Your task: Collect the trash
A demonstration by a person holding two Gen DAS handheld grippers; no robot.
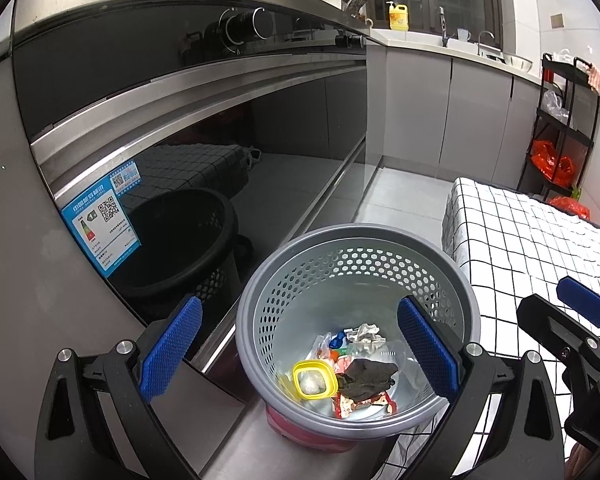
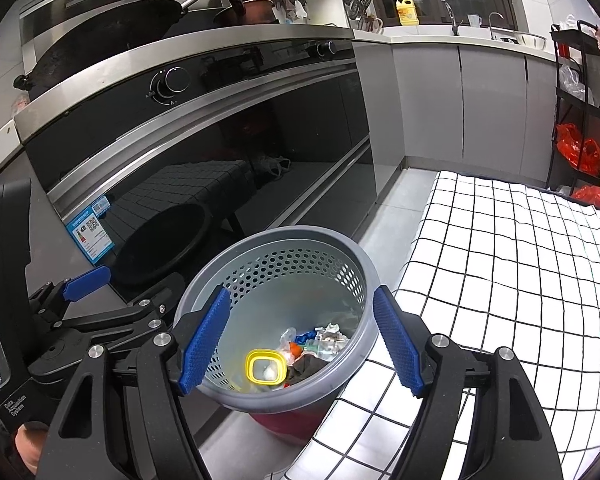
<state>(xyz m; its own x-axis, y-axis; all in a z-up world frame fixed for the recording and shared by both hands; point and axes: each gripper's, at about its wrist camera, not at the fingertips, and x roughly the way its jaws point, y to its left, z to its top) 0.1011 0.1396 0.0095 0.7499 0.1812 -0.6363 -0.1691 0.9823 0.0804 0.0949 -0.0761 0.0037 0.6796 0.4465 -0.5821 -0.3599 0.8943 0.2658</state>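
A grey perforated bin (image 1: pixel 360 232) (image 2: pixel 284 233) stands on the floor between the stove and a table. Inside lie a yellow-rimmed lid (image 1: pixel 314 365) (image 2: pixel 265 353), crumpled paper (image 1: pixel 364 334) (image 2: pixel 332 336), a dark cloth (image 1: pixel 366 376) (image 2: pixel 306 366) and several wrappers. My left gripper (image 1: pixel 300 352) hovers over the bin, open, nothing between its pads. My right gripper (image 2: pixel 302 342) hangs above the same bin, also open and empty. Each view catches a blue fingertip (image 1: pixel 584 298) (image 2: pixel 86 279) of the other gripper at its edge.
The stove's dark glass front (image 1: pixel 220 140) (image 2: pixel 220 140) is close on the left. A table with a black-and-white checked cloth (image 1: pixel 520 240) (image 2: pixel 520 260) sits right of the bin. A black rack (image 1: pixel 560 120) with red bags stands at the far right, by grey cabinets.
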